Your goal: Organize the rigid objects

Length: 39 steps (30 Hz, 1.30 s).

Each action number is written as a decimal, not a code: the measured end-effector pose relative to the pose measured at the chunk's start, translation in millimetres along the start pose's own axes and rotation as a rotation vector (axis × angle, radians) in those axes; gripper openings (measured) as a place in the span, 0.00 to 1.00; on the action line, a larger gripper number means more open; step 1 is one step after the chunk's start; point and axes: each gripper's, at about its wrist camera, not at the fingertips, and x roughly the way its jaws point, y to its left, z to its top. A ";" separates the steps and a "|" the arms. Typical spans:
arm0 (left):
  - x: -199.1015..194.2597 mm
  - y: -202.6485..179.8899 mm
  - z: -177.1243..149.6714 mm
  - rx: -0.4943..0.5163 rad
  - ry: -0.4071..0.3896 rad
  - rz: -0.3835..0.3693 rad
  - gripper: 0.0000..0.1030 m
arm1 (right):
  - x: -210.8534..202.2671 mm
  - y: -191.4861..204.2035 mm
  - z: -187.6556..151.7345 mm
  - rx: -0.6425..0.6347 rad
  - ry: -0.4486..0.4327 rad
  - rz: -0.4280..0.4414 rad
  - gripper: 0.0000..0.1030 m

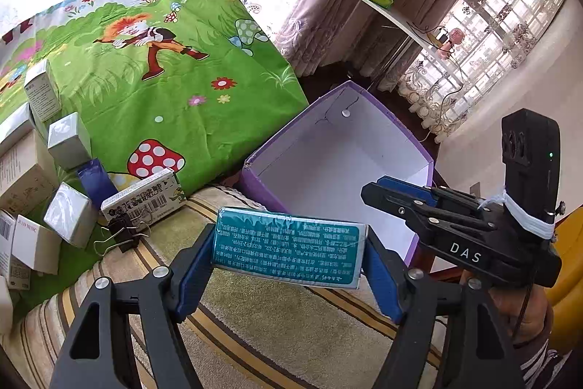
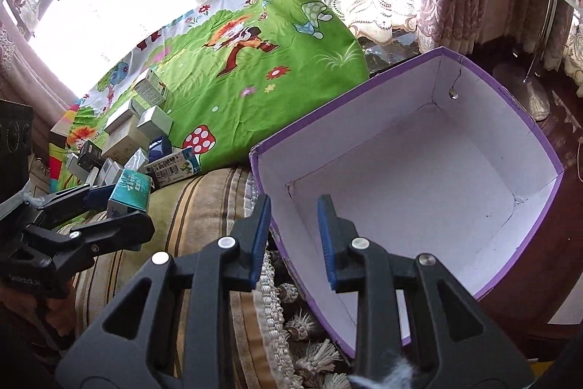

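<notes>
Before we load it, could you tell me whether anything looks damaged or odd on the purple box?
Yes: the purple cardboard box with the white inside has a crack running down its far wall near the metal rivet, and its lining seams look torn.

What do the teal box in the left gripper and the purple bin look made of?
Teal box: seemingly thin printed cardboard, slightly glossy; a silvery edge and sharp folded corners show where the left gripper clamps it.
Purple bin: likely paperboard, matte white inside, purple outside; creased seams, a small tear at the corner and a metal rivet suggest it.
</notes>
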 end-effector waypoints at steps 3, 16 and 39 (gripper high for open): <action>-21.8 13.7 -1.9 -0.043 -0.051 0.010 0.73 | 3.8 19.2 3.4 -0.036 0.007 0.043 0.62; -63.7 40.7 64.5 -0.101 -0.130 -0.108 0.73 | 33.0 115.2 -1.0 -0.264 0.087 0.095 0.80; -109.2 77.0 46.9 -0.117 -0.242 -0.071 0.72 | 98.2 164.6 16.1 -0.406 0.216 0.116 0.04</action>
